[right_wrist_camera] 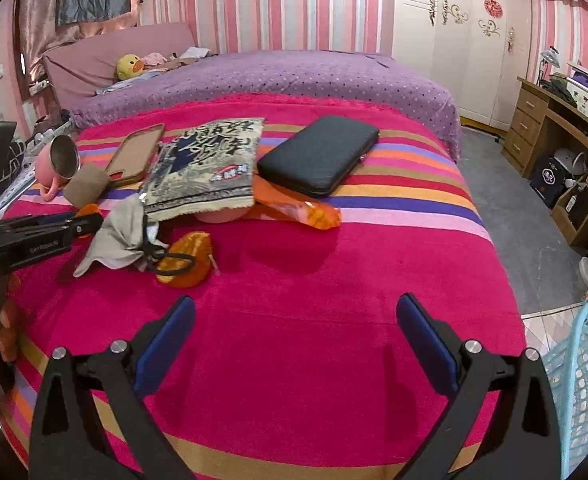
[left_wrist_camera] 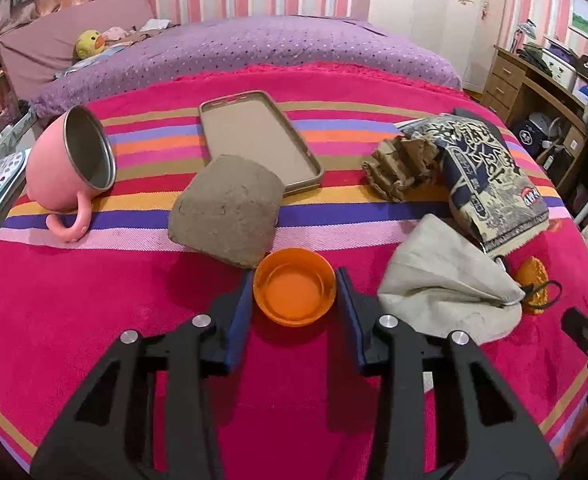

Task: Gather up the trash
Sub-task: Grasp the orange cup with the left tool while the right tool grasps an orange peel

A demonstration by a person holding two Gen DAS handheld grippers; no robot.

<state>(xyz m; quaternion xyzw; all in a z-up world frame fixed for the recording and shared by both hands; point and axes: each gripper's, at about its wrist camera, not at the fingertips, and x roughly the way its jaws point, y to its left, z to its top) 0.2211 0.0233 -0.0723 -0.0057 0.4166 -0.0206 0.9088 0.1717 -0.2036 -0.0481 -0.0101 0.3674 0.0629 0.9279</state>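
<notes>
The left gripper point(left_wrist_camera: 294, 296) is seen lowered onto the striped blanket point(left_wrist_camera: 94, 300), its blue pads point(left_wrist_camera: 239, 320) set narrowly on either side of the orange lid point(left_wrist_camera: 294, 298), though whether they press on its rim cannot be told. Just behind the lid a grey-brown block point(left_wrist_camera: 226, 212) is found, with a beige cloth point(left_wrist_camera: 446, 288) and a printed snack bag point(left_wrist_camera: 490, 184) to the right, and a tipped pink mug point(left_wrist_camera: 66, 176) and phone case point(left_wrist_camera: 258, 140) farther back. The right gripper point(right_wrist_camera: 294, 344) is held wide apart over bare blanket with nothing between its jaws, beside a light blue basket point(right_wrist_camera: 582, 380).
</notes>
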